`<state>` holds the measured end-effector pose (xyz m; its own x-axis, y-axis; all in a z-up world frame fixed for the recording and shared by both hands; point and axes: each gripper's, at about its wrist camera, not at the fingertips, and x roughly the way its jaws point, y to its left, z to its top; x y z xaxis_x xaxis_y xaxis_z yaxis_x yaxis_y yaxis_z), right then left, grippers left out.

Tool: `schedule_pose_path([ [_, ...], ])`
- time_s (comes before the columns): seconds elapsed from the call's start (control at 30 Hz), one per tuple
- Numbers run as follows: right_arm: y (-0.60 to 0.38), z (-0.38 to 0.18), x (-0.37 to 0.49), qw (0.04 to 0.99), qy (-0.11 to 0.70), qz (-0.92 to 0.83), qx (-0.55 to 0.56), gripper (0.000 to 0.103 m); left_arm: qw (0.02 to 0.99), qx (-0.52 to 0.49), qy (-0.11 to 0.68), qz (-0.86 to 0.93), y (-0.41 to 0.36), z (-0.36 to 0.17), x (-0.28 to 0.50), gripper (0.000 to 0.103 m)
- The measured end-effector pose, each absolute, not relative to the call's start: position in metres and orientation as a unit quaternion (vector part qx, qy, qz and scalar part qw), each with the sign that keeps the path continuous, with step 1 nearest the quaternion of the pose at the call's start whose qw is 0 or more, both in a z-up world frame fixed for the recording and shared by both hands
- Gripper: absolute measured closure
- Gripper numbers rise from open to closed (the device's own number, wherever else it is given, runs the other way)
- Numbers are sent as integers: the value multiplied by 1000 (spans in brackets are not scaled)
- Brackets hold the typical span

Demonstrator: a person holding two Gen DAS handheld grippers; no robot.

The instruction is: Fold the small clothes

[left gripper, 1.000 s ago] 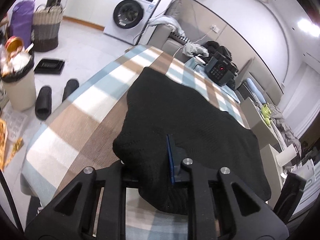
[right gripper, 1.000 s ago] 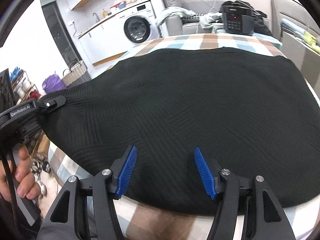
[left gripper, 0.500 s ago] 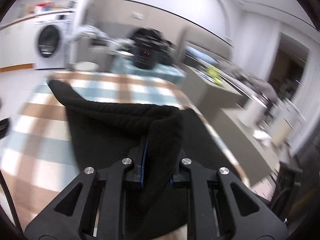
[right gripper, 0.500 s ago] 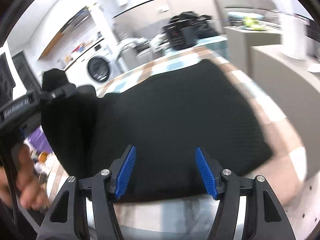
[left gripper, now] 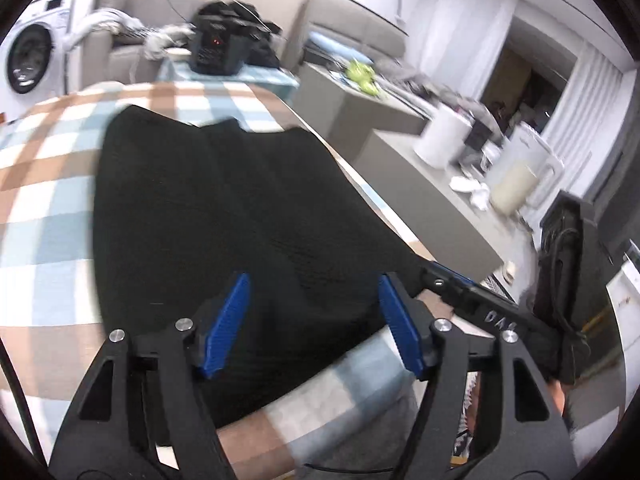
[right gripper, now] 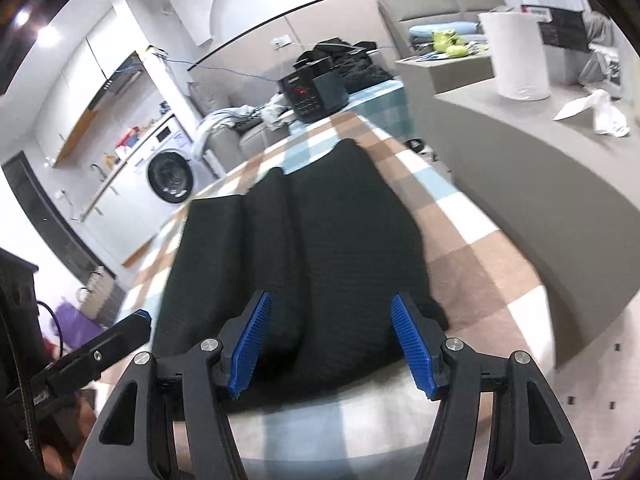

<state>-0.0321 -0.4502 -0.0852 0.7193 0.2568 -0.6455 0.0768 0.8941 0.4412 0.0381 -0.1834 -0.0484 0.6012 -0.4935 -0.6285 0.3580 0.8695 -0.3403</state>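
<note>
It was a lived-in home, an open room joining laundry, kitchen and lounge. A washing machine [right gripper: 170,176] stood under a counter with cupboards above, a grey sofa [left gripper: 132,46] held heaped laundry, a checked cloth [right gripper: 472,248] covered the table, and a grey counter [left gripper: 436,188] carried a paper roll [right gripper: 518,56] and a jug [left gripper: 520,184].

**A lived-in laundry and lounge**

We see a white washing machine [right gripper: 171,176] under pale cabinets, a grey sofa [left gripper: 120,46] along the wall, a grey counter [right gripper: 532,152] bearing a white roll [right gripper: 516,56], and white curtains [left gripper: 452,32].
</note>
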Motion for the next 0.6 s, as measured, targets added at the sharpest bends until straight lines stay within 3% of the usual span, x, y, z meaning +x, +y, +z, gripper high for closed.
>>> schedule_pose_path([
  [0.2, -426, -97, -22, 864, 403, 139, 267, 39, 907, -96, 382, -149, -127, -57, 38, 37],
  [0.37, -413, -80, -18, 888, 385, 135, 214, 41, 903, -107, 397, -123, -97, -72, 34, 37],
  [0.4, -411, -79, -14, 886, 387, 142, 214, 43, 902, -105, 401, -123, -97, -75, 35, 37],
  [0.47, -402, -80, -1, 876, 400, 170, 210, 60, 899, -94, 409, -123, -99, -84, 35, 37],
  [0.6, -381, -103, 22, 848, 466, 193, 166, 62, 893, -90, 422, -126, -110, -100, 41, 37],
])
